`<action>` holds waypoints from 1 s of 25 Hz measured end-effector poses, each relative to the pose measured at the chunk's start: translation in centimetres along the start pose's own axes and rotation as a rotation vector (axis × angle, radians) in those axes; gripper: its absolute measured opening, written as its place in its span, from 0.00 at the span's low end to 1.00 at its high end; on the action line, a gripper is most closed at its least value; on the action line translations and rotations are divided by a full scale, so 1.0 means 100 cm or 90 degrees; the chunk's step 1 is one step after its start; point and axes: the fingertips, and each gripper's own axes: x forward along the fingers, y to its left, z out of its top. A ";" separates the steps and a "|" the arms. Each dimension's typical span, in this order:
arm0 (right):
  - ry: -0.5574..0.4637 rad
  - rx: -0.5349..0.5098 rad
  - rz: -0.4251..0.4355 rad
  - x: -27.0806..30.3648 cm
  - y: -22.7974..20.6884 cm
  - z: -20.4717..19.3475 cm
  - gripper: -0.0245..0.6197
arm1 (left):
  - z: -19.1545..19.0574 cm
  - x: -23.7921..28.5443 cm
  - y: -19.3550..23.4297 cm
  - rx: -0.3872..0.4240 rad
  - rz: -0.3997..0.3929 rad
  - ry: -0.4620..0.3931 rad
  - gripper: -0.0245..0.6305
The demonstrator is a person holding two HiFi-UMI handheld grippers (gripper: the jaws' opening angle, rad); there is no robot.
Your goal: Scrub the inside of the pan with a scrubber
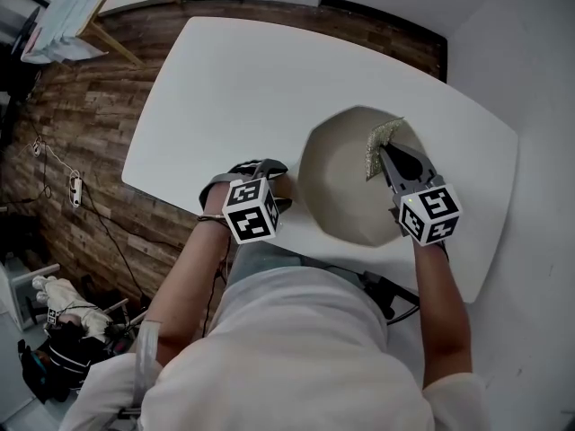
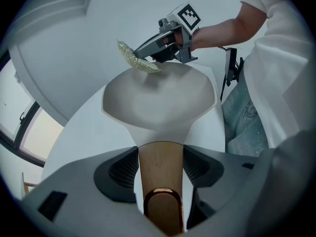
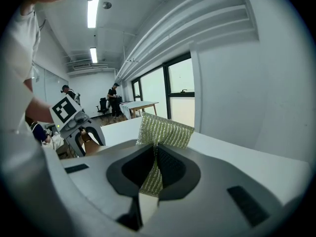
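A cream pan (image 1: pixel 346 187) sits on the white table (image 1: pixel 225 88), its wooden handle (image 2: pixel 160 162) pointing at me. My left gripper (image 1: pixel 278 189) is shut on that handle, which fills the gap between the pads in the left gripper view (image 2: pixel 160 167). My right gripper (image 1: pixel 384 153) is shut on a gold-green mesh scrubber (image 1: pixel 384 142), pinched between its pads (image 3: pixel 156 164). The scrubber (image 2: pixel 138 61) hangs at the pan's far rim (image 2: pixel 158 100); whether it touches the inside I cannot tell. The scrubber (image 3: pixel 163 131) fans out beyond the jaws.
The table's near edge runs just under both grippers, with my body right behind it. Wooden floor (image 1: pixel 81 124) with cables and a bag lies to the left. A white wall (image 1: pixel 530 52) stands on the right. People and a desk (image 3: pixel 140 105) are far back in the room.
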 end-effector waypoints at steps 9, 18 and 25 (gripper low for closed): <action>0.074 -0.039 0.042 0.033 0.017 -0.036 0.09 | -0.004 0.001 -0.003 0.003 -0.006 0.009 0.46; 0.134 -0.042 0.037 0.051 0.010 -0.066 0.09 | -0.002 0.001 -0.003 0.012 -0.009 0.010 0.46; 0.146 -0.059 0.032 0.058 0.011 -0.070 0.09 | 0.000 0.002 -0.004 0.013 -0.008 0.013 0.46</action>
